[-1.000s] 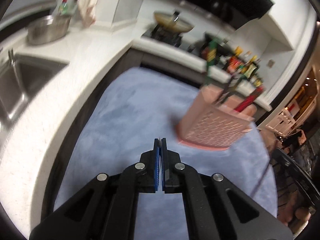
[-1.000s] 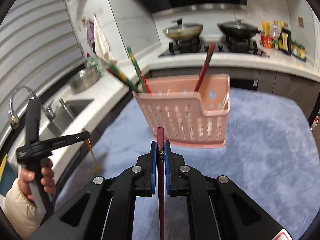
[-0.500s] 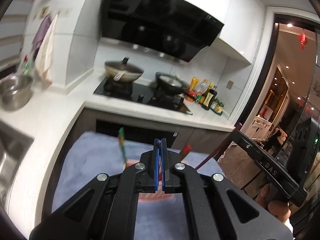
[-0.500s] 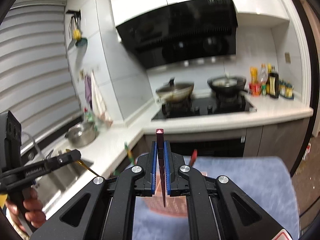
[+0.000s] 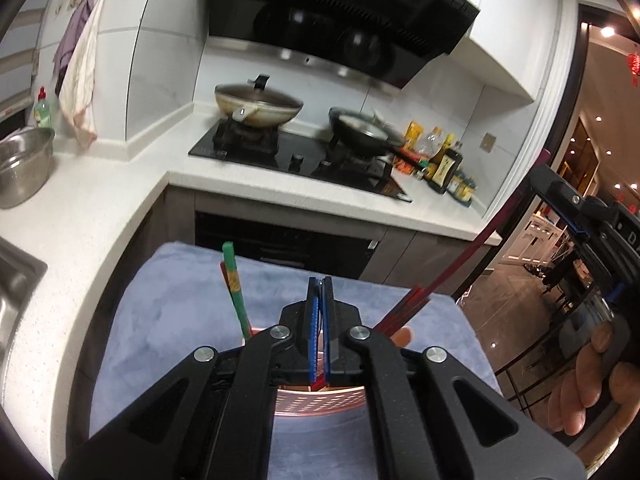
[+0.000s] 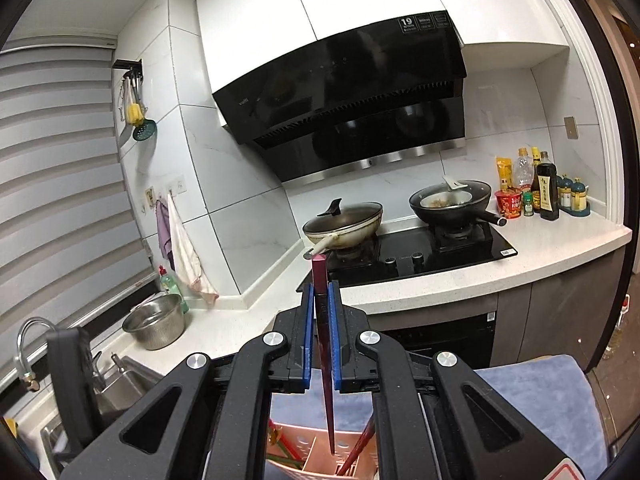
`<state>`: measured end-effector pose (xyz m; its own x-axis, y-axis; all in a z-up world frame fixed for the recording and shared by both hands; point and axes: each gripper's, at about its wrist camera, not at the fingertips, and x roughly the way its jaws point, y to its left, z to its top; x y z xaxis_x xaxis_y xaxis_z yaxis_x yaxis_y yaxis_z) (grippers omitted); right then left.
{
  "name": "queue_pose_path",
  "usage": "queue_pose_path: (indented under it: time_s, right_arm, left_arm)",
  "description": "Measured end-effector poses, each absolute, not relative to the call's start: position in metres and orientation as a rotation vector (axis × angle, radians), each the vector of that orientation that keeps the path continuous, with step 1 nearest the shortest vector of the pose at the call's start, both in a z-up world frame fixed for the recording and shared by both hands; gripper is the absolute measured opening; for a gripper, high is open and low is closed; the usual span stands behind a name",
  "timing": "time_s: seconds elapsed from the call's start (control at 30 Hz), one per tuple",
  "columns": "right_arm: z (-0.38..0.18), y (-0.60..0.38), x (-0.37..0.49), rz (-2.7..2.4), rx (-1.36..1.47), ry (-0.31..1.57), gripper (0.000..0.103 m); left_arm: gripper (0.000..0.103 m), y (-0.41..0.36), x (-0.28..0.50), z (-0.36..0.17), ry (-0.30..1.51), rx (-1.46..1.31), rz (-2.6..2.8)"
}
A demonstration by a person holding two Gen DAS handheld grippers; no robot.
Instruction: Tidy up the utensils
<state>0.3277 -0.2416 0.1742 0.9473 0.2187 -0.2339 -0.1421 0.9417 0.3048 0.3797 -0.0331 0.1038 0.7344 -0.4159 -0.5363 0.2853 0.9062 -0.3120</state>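
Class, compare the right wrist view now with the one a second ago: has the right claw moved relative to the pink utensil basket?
Yes. The right claw, shut on the dark red chopstick, has risen: the pink utensil basket, formerly ahead at claw level, now sits below the fingertips.

A utensil basket [image 5: 320, 398] stands on a cloth-covered desk [image 5: 168, 320], near side, with chopsticks [image 5: 236, 292] upright in it. Beyond the desk runs a counter [image 6: 560, 248]: stove [image 6: 420, 256] with two pans at centre, bottles [image 6: 544, 192] at far right, sink [image 6: 116, 380] and bowl [image 6: 156, 326] at left.
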Motion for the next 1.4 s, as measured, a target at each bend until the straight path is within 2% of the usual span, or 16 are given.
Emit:
queue_pose_path:
  time_s: [0.2, 0.27, 0.3, 0.33, 0.37, 0.4, 0.43, 0.57, 0.77, 1.07, 1.17, 1.3, 1.4]
  right_arm:
    - [0.134, -0.240, 0.342, 0.178, 0.292, 0.362, 0.007]
    - [0.120, -0.239, 0.345, 0.178, 0.273, 0.406, 0.007]
    - [0.117, -0.238, 0.344, 0.169, 0.265, 0.413, 0.011]
    - [0.115, -0.237, 0.342, 0.157, 0.253, 0.413, 0.021]
    - [0.116, -0.238, 0.338, 0.144, 0.242, 0.410, 0.027]
    - [0.116, -0.238, 0.336, 0.136, 0.242, 0.405, 0.038]
    - [0.118, -0.240, 0.332, 0.130, 0.245, 0.398, 0.041]
    - [0.126, -0.244, 0.313, 0.126, 0.242, 0.400, 0.042]
    - [0.126, -0.245, 0.282, 0.114, 0.218, 0.432, 0.054]
    - [0.086, -0.245, 0.228, 0.058, 0.230, 0.611, 0.064]
    - [0.072, -0.237, 0.208, 0.038, 0.203, 0.651, 0.071]
    - [0.065, -0.225, 0.187, 0.003, 0.141, 0.651, 0.081]
    - [0.063, -0.219, 0.177, -0.012, 0.117, 0.656, 0.084]
  left_arm:
    - [0.002, -0.032, 0.389, 0.084, 0.678, -0.230, -0.376]
    - [0.013, -0.029, 0.389, 0.083, 0.682, -0.245, -0.355]
    - [0.031, -0.028, 0.388, 0.085, 0.678, -0.252, -0.346]
    - [0.041, -0.025, 0.385, 0.087, 0.664, -0.263, -0.338]
    - [0.042, -0.023, 0.380, 0.091, 0.636, -0.268, -0.330]
    - [0.043, -0.022, 0.377, 0.095, 0.624, -0.263, -0.328]
    - [0.044, -0.022, 0.373, 0.099, 0.612, -0.252, -0.325]
    - [0.050, -0.017, 0.353, 0.114, 0.575, -0.232, -0.302]
    - [0.068, -0.014, 0.313, 0.123, 0.552, -0.155, -0.214]
    - [0.073, -0.017, 0.261, 0.093, 0.618, -0.055, -0.139]
    - [0.078, -0.019, 0.246, 0.082, 0.646, -0.053, -0.136]
    - [0.091, -0.021, 0.232, 0.076, 0.643, -0.044, -0.114]
    - [0.094, -0.024, 0.223, 0.072, 0.643, -0.025, -0.105]
